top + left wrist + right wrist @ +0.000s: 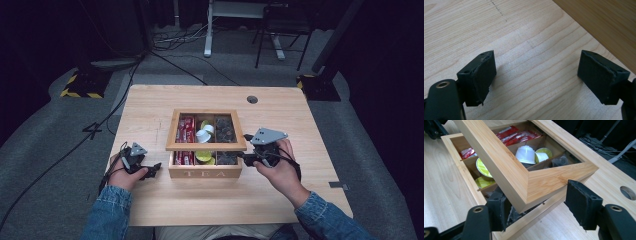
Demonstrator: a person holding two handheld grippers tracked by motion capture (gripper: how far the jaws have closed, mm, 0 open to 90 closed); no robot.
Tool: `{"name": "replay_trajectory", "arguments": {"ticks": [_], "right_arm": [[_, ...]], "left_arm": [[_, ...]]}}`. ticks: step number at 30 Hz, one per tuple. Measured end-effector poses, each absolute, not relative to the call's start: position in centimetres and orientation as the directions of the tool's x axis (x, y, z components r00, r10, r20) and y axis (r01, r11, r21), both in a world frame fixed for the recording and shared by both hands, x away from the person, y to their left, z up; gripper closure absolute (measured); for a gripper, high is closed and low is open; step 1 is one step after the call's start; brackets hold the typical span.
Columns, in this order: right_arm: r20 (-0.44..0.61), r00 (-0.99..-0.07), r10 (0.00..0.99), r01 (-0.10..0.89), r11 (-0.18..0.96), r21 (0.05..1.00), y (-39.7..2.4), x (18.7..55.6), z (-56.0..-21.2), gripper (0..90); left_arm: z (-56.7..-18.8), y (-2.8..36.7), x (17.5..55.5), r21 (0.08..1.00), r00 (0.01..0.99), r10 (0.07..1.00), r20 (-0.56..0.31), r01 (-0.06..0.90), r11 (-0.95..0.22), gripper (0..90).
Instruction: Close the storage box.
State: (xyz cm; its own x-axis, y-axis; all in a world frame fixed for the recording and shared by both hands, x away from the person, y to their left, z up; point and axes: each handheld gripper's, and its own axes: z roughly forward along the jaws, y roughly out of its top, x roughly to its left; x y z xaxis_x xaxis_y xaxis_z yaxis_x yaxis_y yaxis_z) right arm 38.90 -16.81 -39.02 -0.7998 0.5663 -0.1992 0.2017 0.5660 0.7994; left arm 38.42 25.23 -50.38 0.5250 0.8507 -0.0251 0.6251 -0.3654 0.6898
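A wooden tea box (205, 173) marked TEA stands mid-table, its windowed lid (206, 146) hanging partly raised over the compartments. Inside lie red sachets (516, 135), a white capsule (525, 155), yellow-green capsules (482, 166) and dark capsules (560, 161). My right gripper (243, 146) is at the lid's front right corner. In the right gripper view the lid (506, 170) has that corner between the open jaws of the right gripper (536, 195): one jaw sits under it, the other stands apart. My left gripper (154, 170) rests open on the table left of the box, holding nothing.
The left gripper view has the left gripper (537, 72) over bare tabletop (524, 37) with the box wall (604, 22) just ahead. A cable hole (252, 99) lies at the table's far right. Stands, cables and a chair occupy the floor beyond.
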Motion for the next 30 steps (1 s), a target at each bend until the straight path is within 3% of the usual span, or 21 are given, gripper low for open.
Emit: {"name": "replay_trajectory", "arguments": {"ticks": [30], "right_arm": [[-0.070, -0.848, 0.525, 0.309, 0.598, 0.739, -17.4, 38.2, -41.4, 38.1]], "left_arm": [[-50.4, 25.2, 38.4, 0.691, 0.525, 0.851, -0.025, 0.625, -0.364, 15.7]]}}
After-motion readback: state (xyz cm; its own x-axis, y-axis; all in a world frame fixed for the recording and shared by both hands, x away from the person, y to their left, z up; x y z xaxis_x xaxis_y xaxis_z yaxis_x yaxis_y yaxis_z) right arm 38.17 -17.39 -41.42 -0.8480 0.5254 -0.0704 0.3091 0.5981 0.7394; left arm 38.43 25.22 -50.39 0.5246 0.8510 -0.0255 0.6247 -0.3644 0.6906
